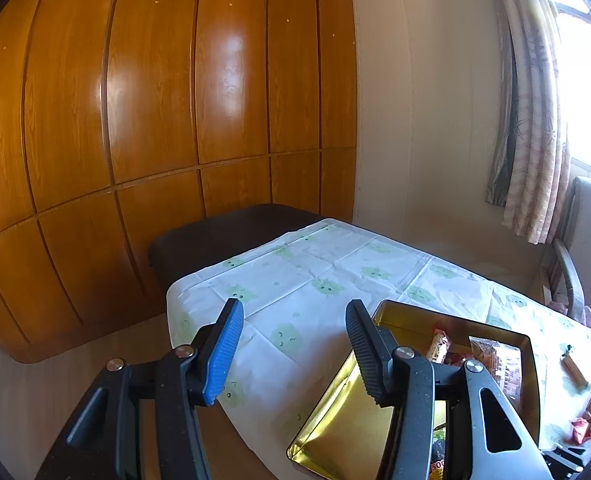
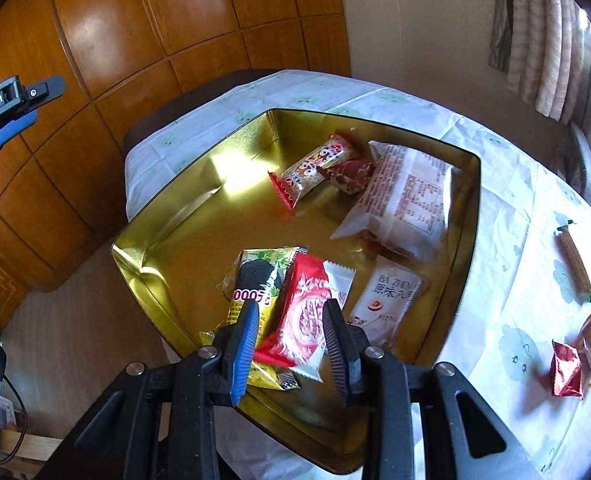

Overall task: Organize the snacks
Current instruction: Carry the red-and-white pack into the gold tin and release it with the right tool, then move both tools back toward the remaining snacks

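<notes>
Between my right gripper's (image 2: 291,340) parted fingers lies a red-and-white packet (image 2: 303,320) — the pads don't press it, and it rests on the other snacks in the gold tin (image 2: 167,240). Left gripper (image 1: 295,348) hangs spread and empty over the tin's near-left corner. Farther right, loose snacks (image 2: 575,344) wait on the tablecloth (image 2: 507,280) — beyond stand wood panels (image 1: 135,100).
</notes>
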